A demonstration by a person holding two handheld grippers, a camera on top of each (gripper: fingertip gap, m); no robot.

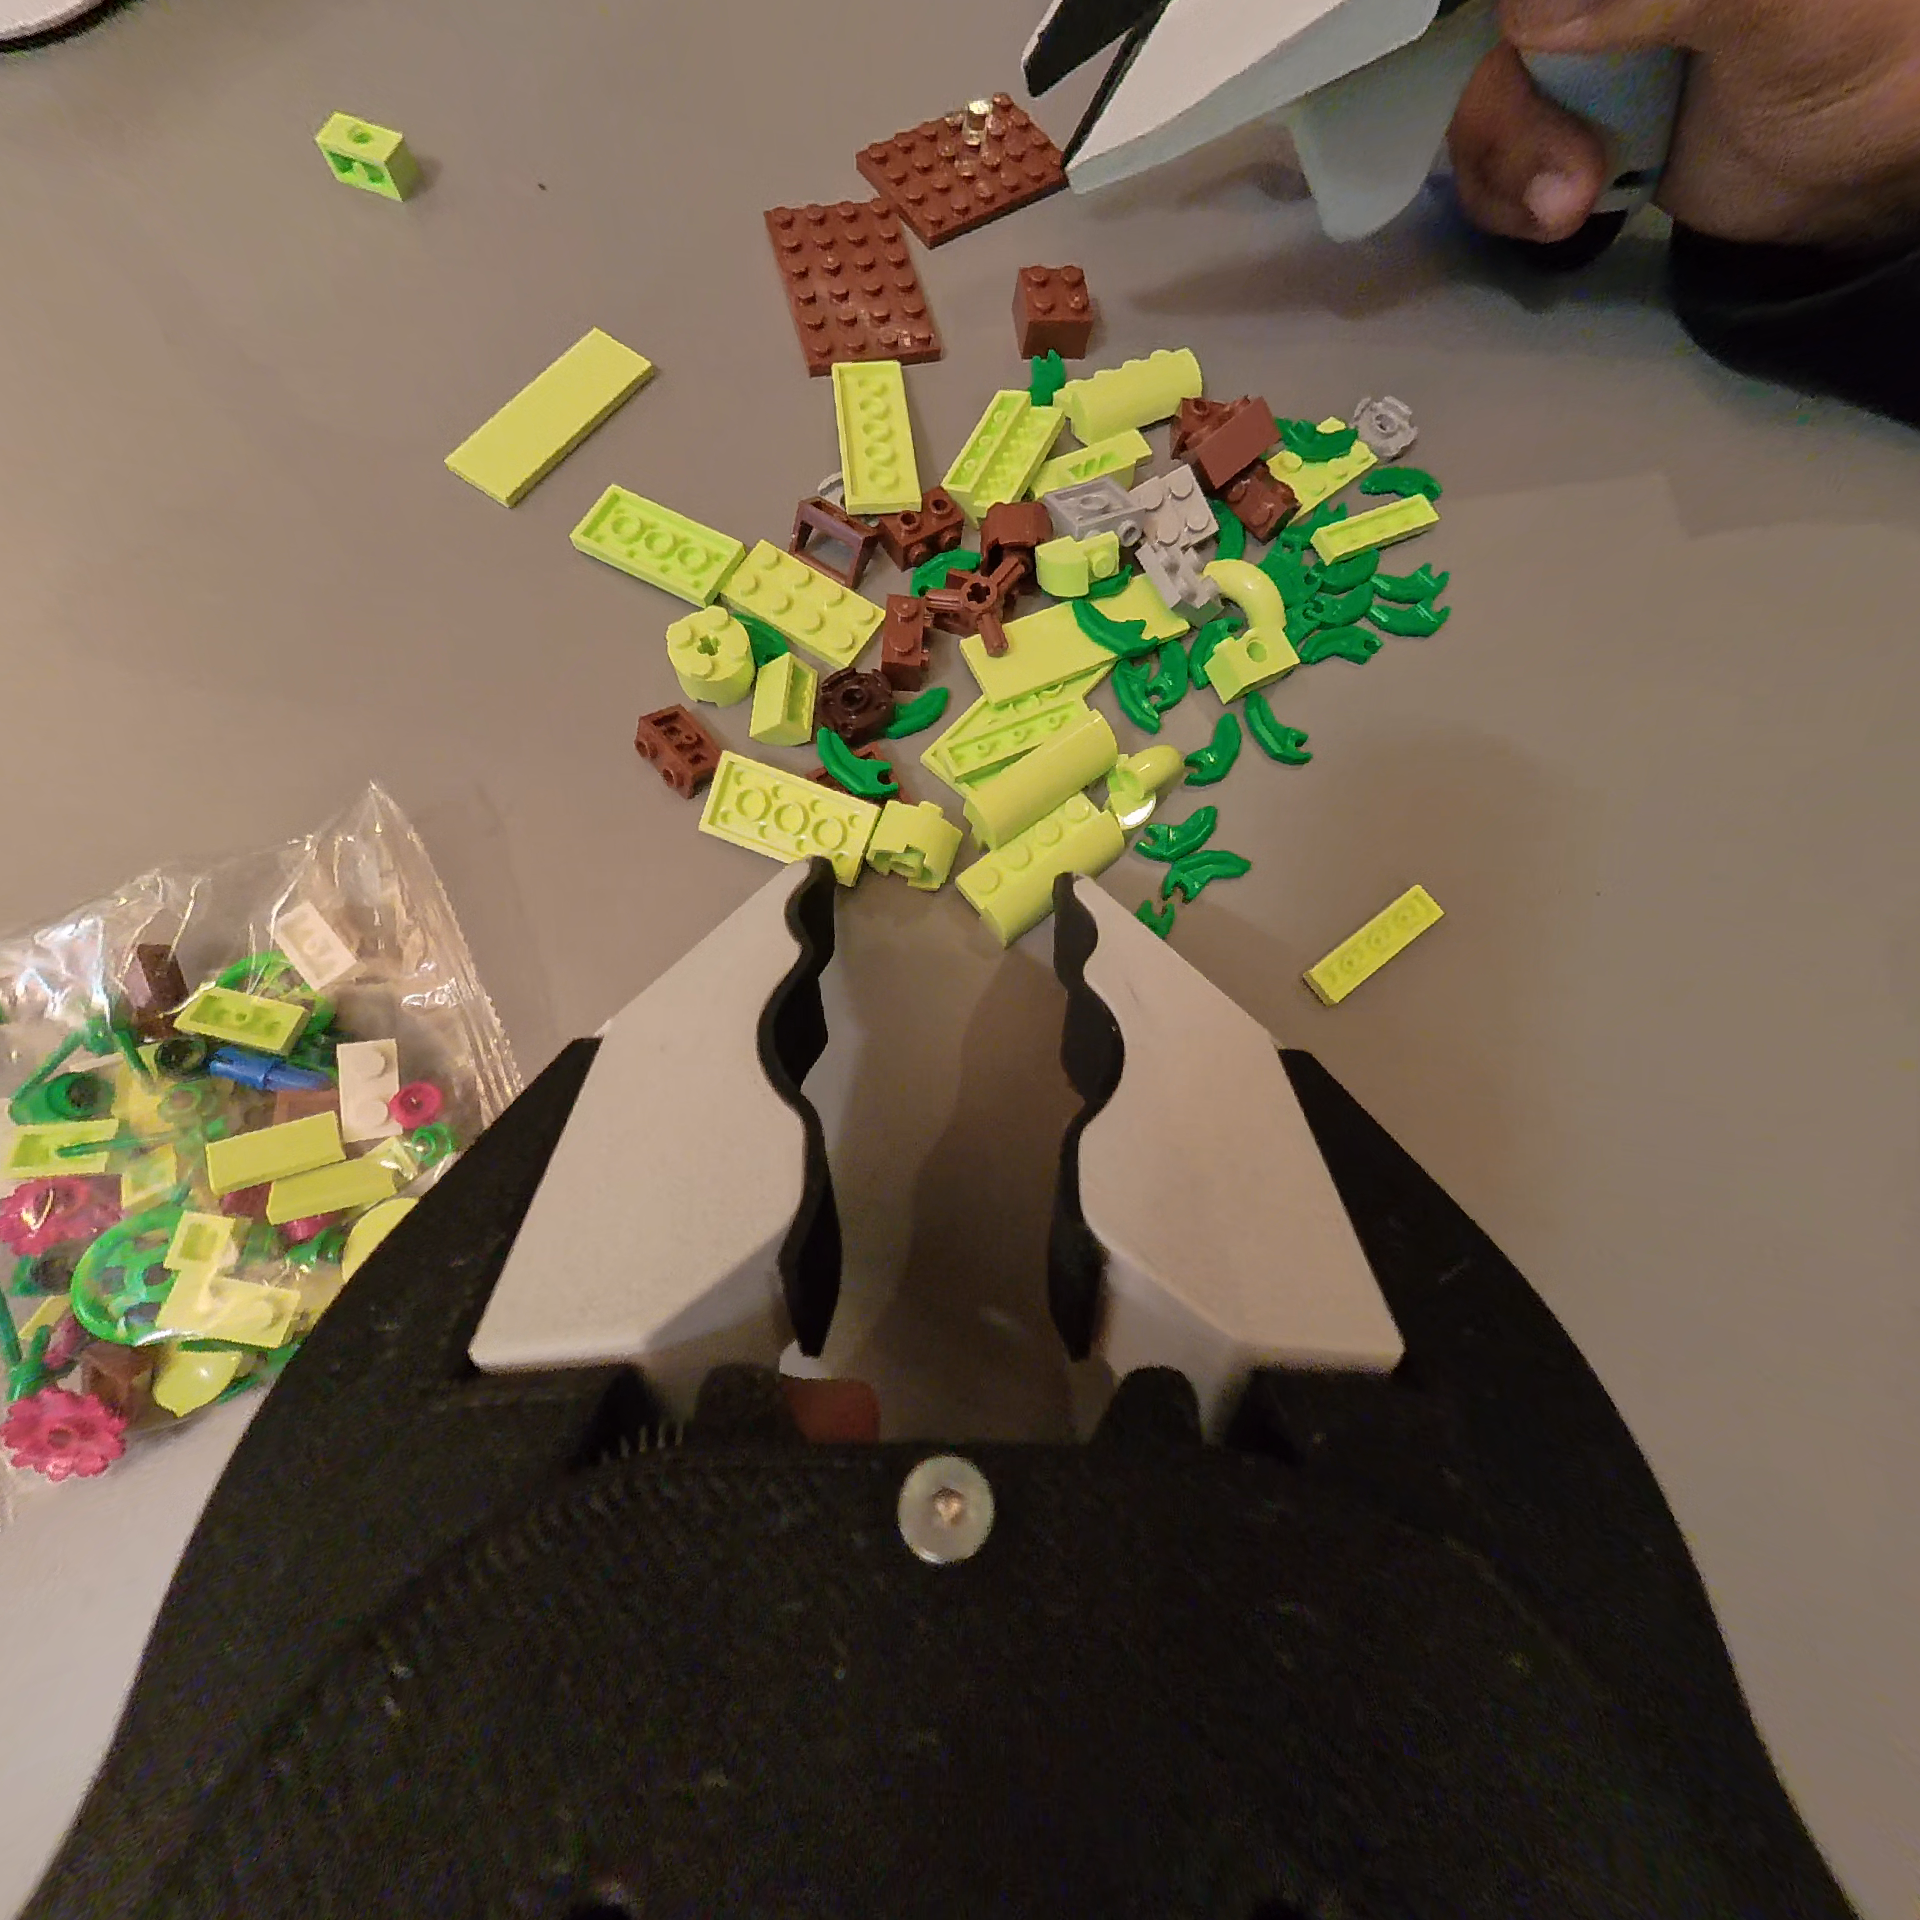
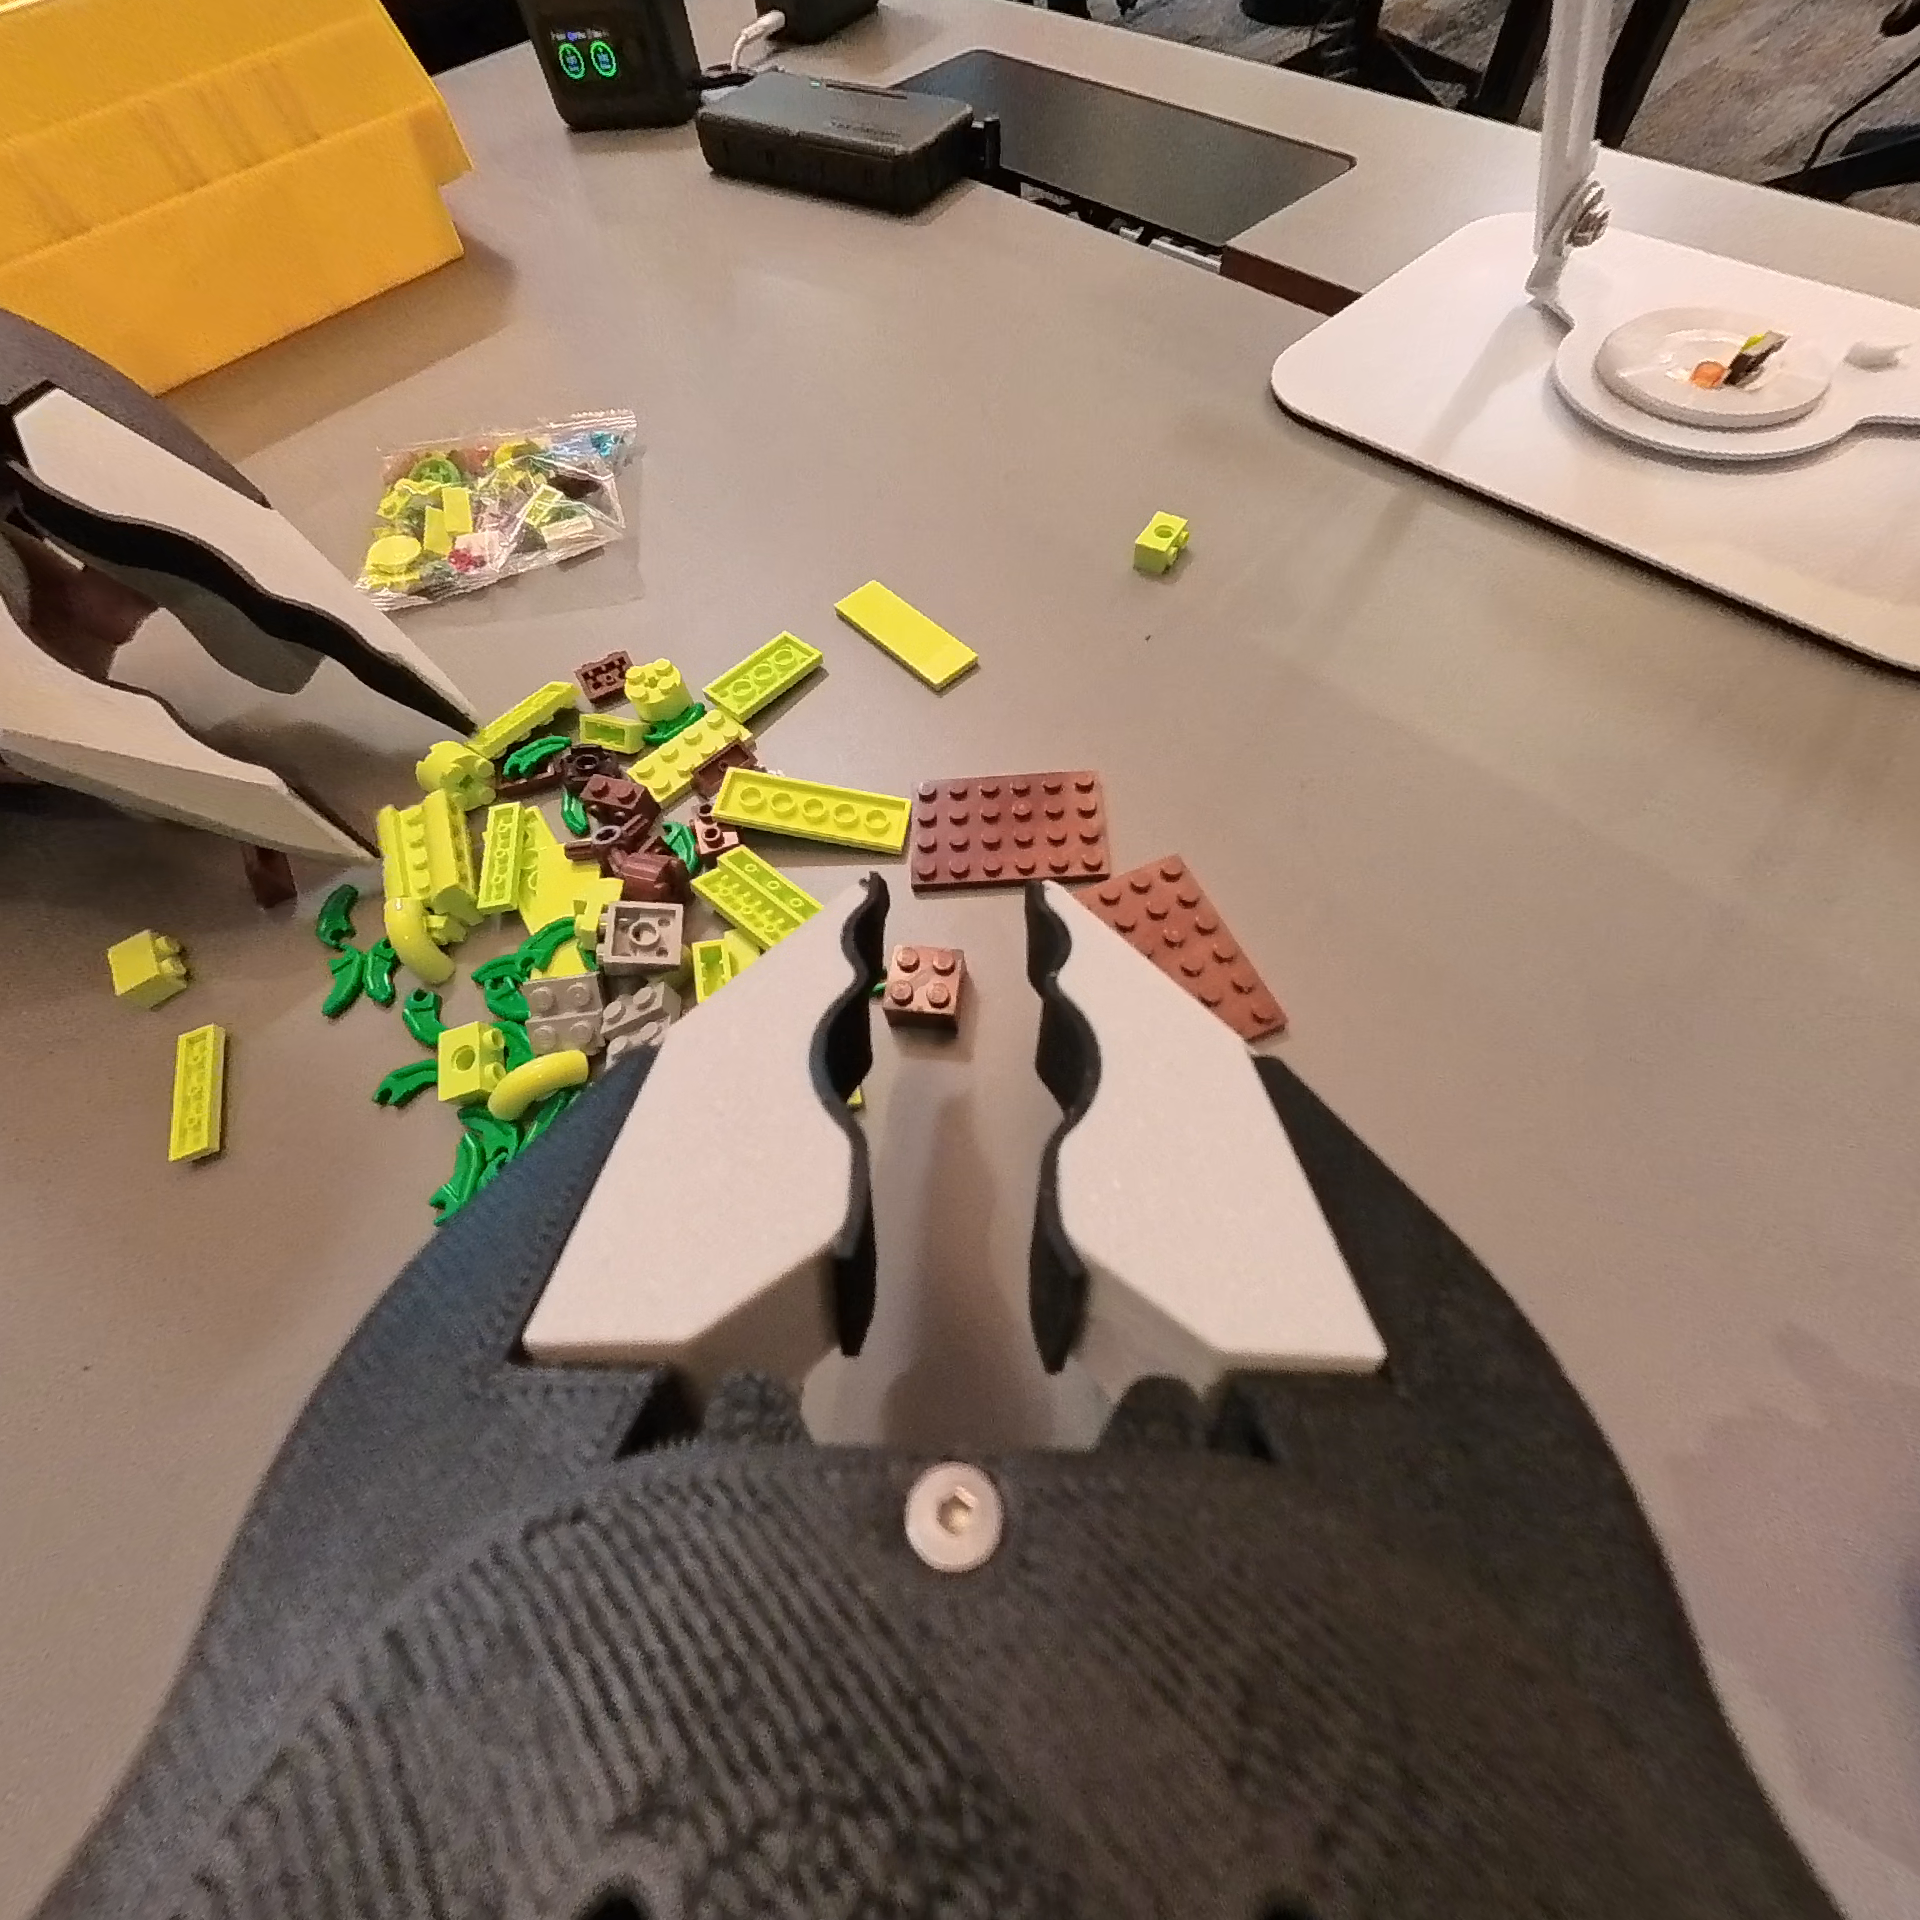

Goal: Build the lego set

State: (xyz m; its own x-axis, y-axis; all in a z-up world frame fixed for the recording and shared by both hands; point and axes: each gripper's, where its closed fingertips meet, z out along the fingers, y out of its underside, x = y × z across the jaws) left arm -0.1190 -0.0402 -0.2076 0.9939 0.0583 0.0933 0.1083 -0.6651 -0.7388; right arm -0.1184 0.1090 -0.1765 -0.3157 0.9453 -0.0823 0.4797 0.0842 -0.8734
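Observation:
A loose pile of lime, brown, grey and green lego pieces (image 1: 1049,623) lies on the grey table; it also shows in the right wrist view (image 2: 582,883). Two brown studded plates (image 1: 852,283) (image 1: 961,171) lie at its far side, also in the right wrist view (image 2: 1006,828) (image 2: 1184,940). A small brown 2x2 brick (image 2: 925,985) lies between my right gripper's open fingers. My right gripper (image 2: 951,899) is open and empty, low over the table. My left gripper (image 1: 940,888) is open and empty at the pile's near edge, next to lime bricks.
A clear bag of lego pieces (image 1: 197,1143) lies left of my left gripper. A lone lime brick (image 1: 369,156) and a lime tile (image 1: 549,416) lie apart. A yellow box (image 2: 208,177), black devices (image 2: 831,135) and a white stand base (image 2: 1621,416) are at the far side. About 15 centimetres separates my left fingertips from my right. The lime tile (image 1: 549,416) is about equally far from each gripper, around 12 centimetres. The right camera catches it too, in the right wrist view (image 2: 904,629).

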